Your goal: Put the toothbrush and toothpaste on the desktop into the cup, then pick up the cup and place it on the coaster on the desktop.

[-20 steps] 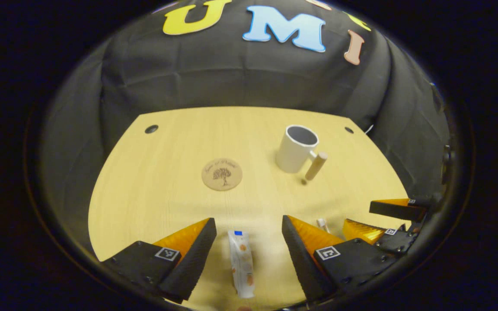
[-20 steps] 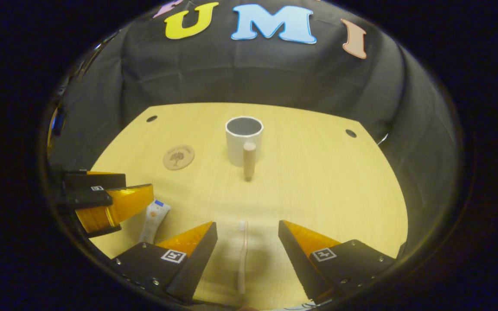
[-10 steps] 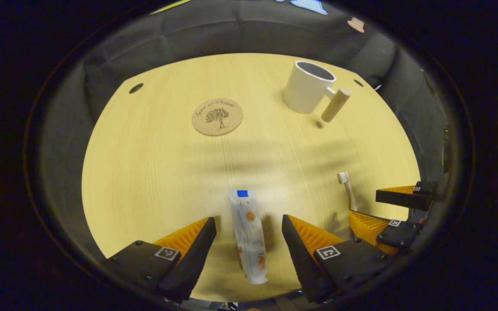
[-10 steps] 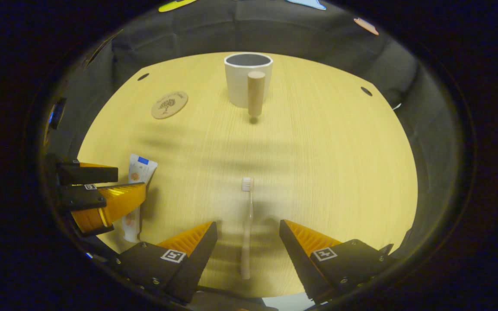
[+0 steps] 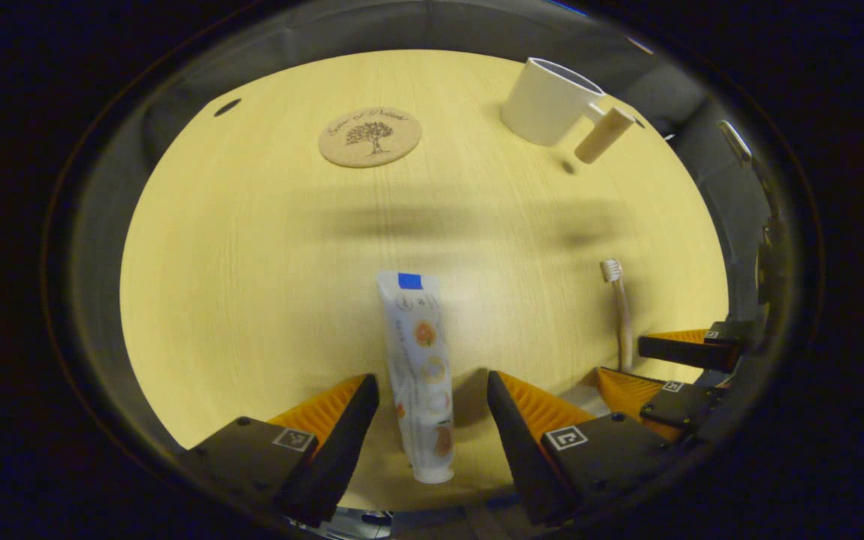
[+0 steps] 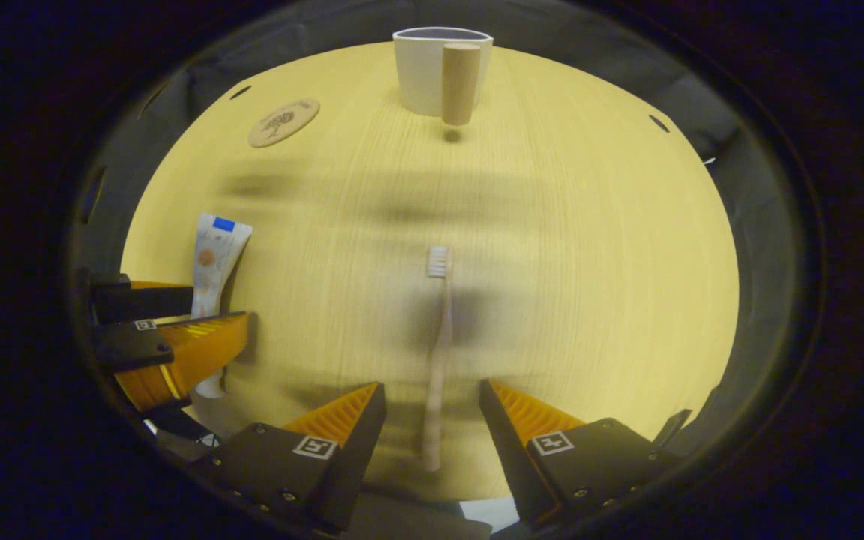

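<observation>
Between the spread fingers of the left gripper [image 5: 432,390], in the left gripper view, the toothpaste [image 5: 421,375] lies flat on the desk [image 5: 252,262], its cap end nearest the camera; the jaws stand wide open and touch nothing. Far off sit the coaster [image 5: 370,136] and, well to its right, the cup [image 5: 550,101] with its wooden handle. The toothbrush [image 5: 619,307] lies at right, running down between the fingers of the right gripper [image 5: 653,360]. Low in the right gripper view, the right gripper [image 6: 432,397] also stands wide open, the toothbrush [image 6: 438,352] lying between its fingers, bristles away from the camera, untouched. The cup [image 6: 441,71] stands straight ahead at the far edge, the coaster [image 6: 283,122] to its left. The toothpaste [image 6: 214,277] and left gripper [image 6: 169,322] show at left.
</observation>
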Tool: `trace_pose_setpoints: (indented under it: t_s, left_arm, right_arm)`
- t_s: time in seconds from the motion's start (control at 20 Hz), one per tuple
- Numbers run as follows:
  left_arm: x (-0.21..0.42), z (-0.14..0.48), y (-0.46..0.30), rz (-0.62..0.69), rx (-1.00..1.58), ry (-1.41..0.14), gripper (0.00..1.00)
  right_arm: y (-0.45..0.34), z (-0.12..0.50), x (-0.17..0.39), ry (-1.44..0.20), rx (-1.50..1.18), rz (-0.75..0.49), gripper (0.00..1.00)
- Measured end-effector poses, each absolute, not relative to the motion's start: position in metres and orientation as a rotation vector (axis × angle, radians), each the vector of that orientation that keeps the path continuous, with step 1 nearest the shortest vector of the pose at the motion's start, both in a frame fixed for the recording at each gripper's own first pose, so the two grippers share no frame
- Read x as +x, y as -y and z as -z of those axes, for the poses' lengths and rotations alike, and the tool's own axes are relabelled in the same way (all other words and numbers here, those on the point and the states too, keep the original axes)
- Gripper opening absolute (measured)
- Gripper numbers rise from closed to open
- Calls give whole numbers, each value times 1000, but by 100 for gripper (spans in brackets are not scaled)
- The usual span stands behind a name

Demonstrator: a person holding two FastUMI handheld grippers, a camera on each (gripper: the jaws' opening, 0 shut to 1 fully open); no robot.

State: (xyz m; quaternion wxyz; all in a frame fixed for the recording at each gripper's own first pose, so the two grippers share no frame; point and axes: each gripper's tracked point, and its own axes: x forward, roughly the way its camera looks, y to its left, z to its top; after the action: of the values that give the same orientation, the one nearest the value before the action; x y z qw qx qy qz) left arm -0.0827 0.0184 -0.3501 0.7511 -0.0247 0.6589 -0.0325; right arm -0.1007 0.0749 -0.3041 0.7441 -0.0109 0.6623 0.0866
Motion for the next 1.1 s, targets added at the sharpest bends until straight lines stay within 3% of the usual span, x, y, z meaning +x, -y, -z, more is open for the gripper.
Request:
trace_pose_setpoints:
  t_s: [0.1, 0.15, 0.2, 0.3, 0.35, 0.4, 0.55, 0.6, 0.85, 0.9, 1.05, 1.1]
  left_arm:
    - [-81, 349, -18, 68, -50, -1436, 92]
    - [-82, 350, -20, 59, -44, -1439, 85]
    - [-82, 350, -21, 55, -34, -1436, 71]
    - [-84, 350, -23, 45, -26, -1433, 66]
    - [-84, 351, -25, 42, -20, -1427, 65]
    - [-82, 351, -24, 40, -25, -1422, 55]
    - [-84, 351, -24, 48, -20, -1428, 49]
    - [-83, 350, -24, 59, -11, -1429, 48]
    - [-82, 350, -26, 74, -2, -1425, 45]
    - [-83, 349, -25, 90, 2, -1425, 37]
    - [-79, 348, -26, 94, -20, -1397, 30]
    - [-78, 344, -27, 86, -29, -1387, 34]
  right_arm:
    - [-75, 304, -100, -1459, -29, -185, 69]
    - [-75, 305, -100, -1467, -26, -184, 60]
    - [-75, 305, -101, -1472, -28, -189, 57]
    - [-73, 305, -99, -1479, -2, -157, 33]
    - [-72, 305, -100, -1490, 8, -159, 31]
    - [-70, 306, -99, -1491, 8, -158, 32]
    - [-68, 312, -94, -1489, 20, -126, 30]
    - [-69, 308, -98, -1503, 36, -143, 7]
    - [-72, 304, -99, -1504, 94, -160, 5]
    - [-71, 303, -98, -1497, 98, -173, 5]
    - [-68, 304, -95, -1467, 72, -193, 3]
    - [-68, 303, -94, -1454, 64, -197, 3]
